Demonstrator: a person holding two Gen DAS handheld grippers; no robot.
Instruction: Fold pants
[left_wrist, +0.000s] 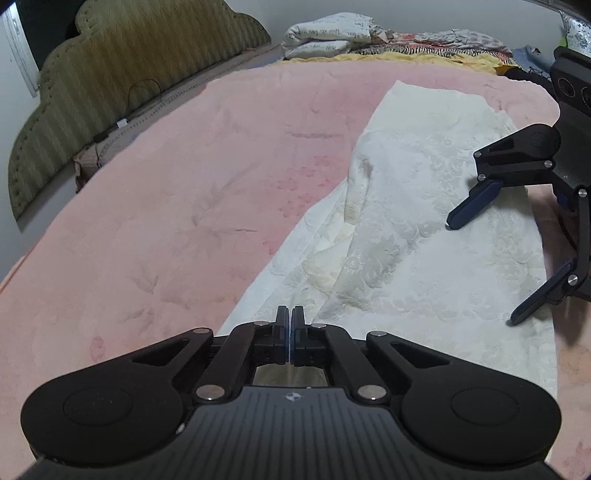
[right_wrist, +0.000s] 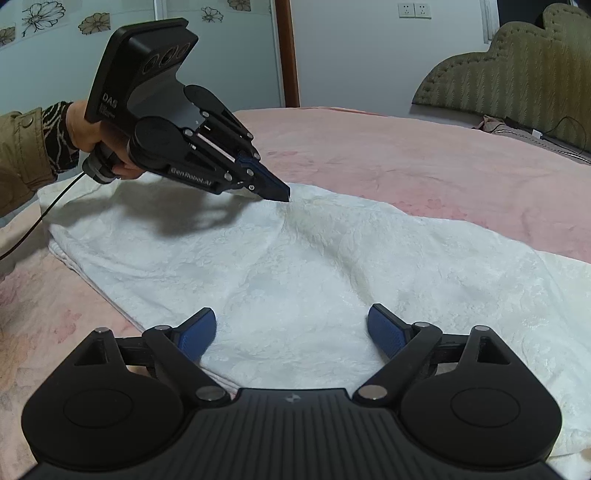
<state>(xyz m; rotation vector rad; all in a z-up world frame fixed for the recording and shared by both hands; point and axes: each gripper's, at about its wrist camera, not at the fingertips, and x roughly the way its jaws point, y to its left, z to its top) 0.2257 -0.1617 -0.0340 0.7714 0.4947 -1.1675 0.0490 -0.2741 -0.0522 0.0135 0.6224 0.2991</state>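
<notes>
White textured pants (left_wrist: 413, 236) lie flat on the pink bedspread (left_wrist: 184, 192), folded lengthwise. My left gripper (left_wrist: 290, 314) is shut, with its tips at the pants' far edge; whether it pinches cloth I cannot tell. In the right wrist view the left gripper (right_wrist: 284, 195) touches the pants (right_wrist: 314, 266) at a raised crease. My right gripper (right_wrist: 291, 332) is open and empty, just above the near edge of the pants. It also shows in the left wrist view (left_wrist: 480, 273), open over the cloth.
A padded olive headboard (left_wrist: 110, 92) runs along the bed's side. A pile of folded clothes and bedding (left_wrist: 388, 37) sits at the far end. A cable (right_wrist: 40, 218) trails from the left gripper. A wall with sockets (right_wrist: 413, 11) stands behind.
</notes>
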